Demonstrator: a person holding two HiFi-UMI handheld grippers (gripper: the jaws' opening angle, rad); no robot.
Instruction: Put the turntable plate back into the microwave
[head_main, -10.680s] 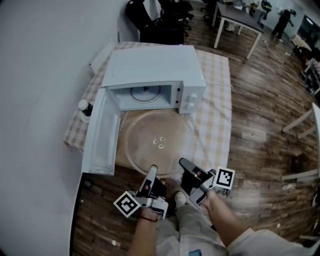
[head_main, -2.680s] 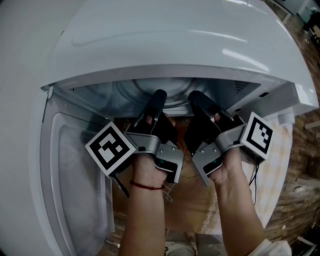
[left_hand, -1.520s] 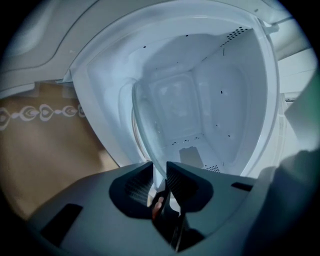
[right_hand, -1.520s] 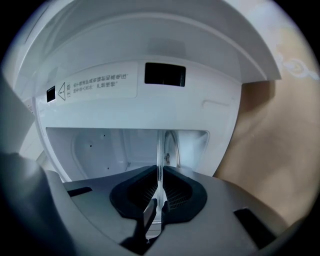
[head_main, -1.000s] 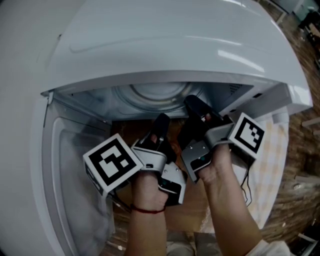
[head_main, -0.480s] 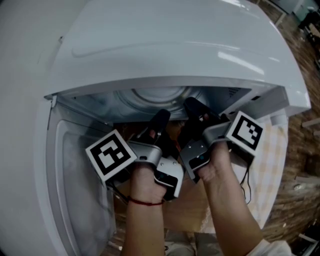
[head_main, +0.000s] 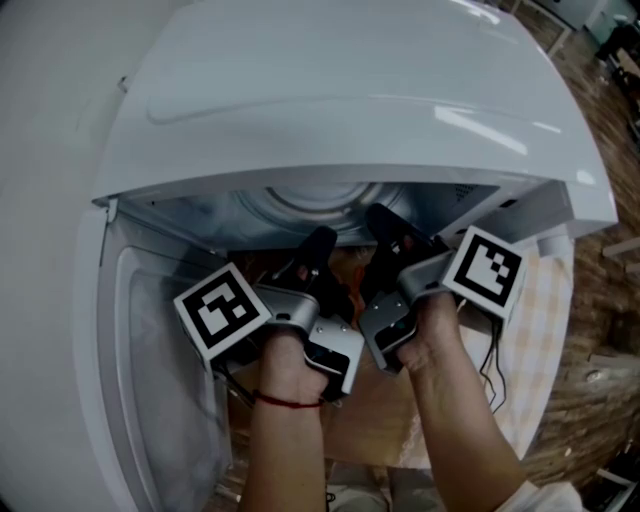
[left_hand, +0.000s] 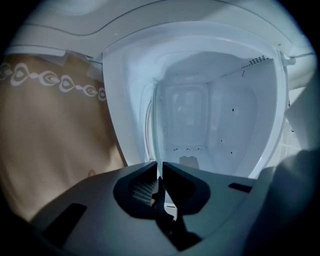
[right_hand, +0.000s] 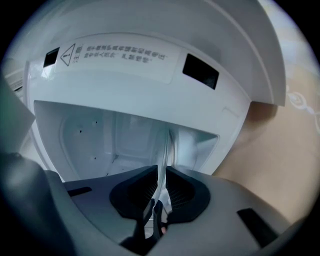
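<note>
The clear glass turntable plate (head_main: 318, 198) sits partly inside the open cavity of the white microwave (head_main: 330, 90). My left gripper (head_main: 322, 242) is shut on the plate's near rim, and the plate (left_hand: 155, 125) shows as a thin upright glass edge running from its jaws into the cavity. My right gripper (head_main: 383, 220) is shut on the same rim a little to the right; there the plate's edge (right_hand: 164, 147) also rises from between the jaws. Both grippers (left_hand: 160, 172) (right_hand: 161, 179) point into the cavity mouth. The plate's far part is hidden under the microwave roof.
The microwave door (head_main: 150, 380) hangs open at the left, close to my left hand. A brown cloth (head_main: 370, 410) covers the table below my hands, with a checked cloth (head_main: 548, 325) to the right. Wooden floor (head_main: 600, 400) lies beyond the table edge.
The plate lay on the table before the microwave 10.7 s ago; now both grippers hold it in the cavity mouth. Over the last second the left gripper rose slightly.
</note>
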